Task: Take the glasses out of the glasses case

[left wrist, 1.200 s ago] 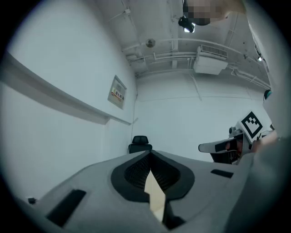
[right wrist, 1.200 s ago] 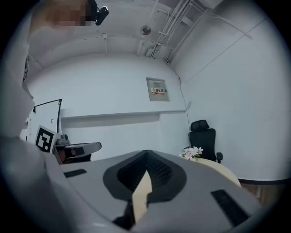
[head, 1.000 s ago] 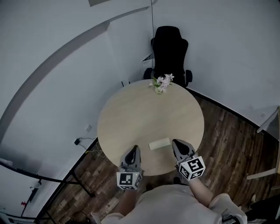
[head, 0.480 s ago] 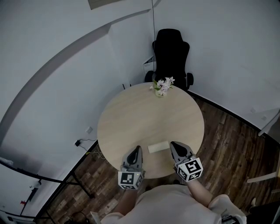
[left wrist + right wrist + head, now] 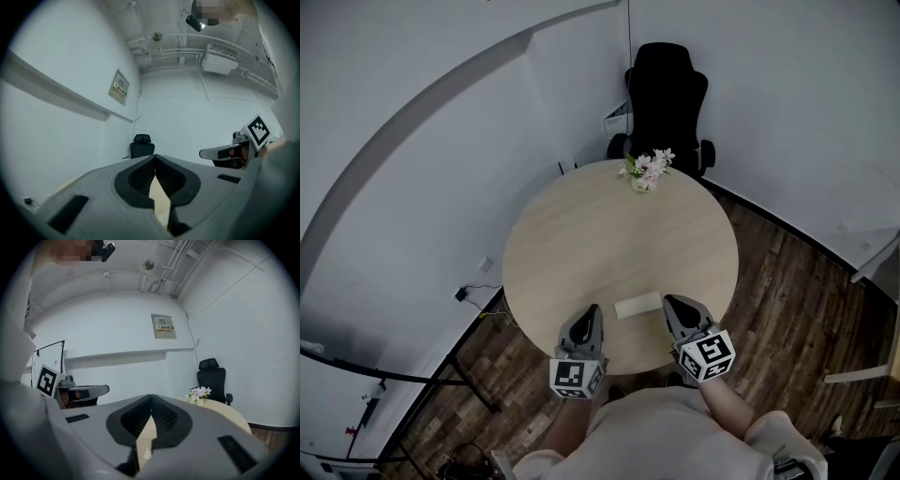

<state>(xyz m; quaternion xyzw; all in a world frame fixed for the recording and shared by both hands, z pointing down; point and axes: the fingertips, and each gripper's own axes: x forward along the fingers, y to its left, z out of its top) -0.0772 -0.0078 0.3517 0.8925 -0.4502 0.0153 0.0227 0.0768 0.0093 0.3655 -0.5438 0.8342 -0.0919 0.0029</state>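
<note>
A pale, oblong glasses case (image 5: 638, 305) lies closed on the round wooden table (image 5: 609, 234), near its front edge. My left gripper (image 5: 590, 314) hangs over the table's near rim, a little left of the case and apart from it. My right gripper (image 5: 671, 305) sits just right of the case's right end. Both point level across the table. In the left gripper view the left gripper (image 5: 154, 159) has its jaws meeting at the tips with nothing in them. In the right gripper view the right gripper (image 5: 150, 398) looks the same. The glasses are not visible.
A small vase of pink and white flowers (image 5: 643, 173) stands at the table's far edge, with a black office chair (image 5: 667, 98) behind it. White walls close in on the left and back. Dark plank floor surrounds the table, and a cable trails at the left (image 5: 473, 295).
Both grippers have edged slightly forward and down at the table's near edge. The case has not moved, and the head view has shifted a little.
</note>
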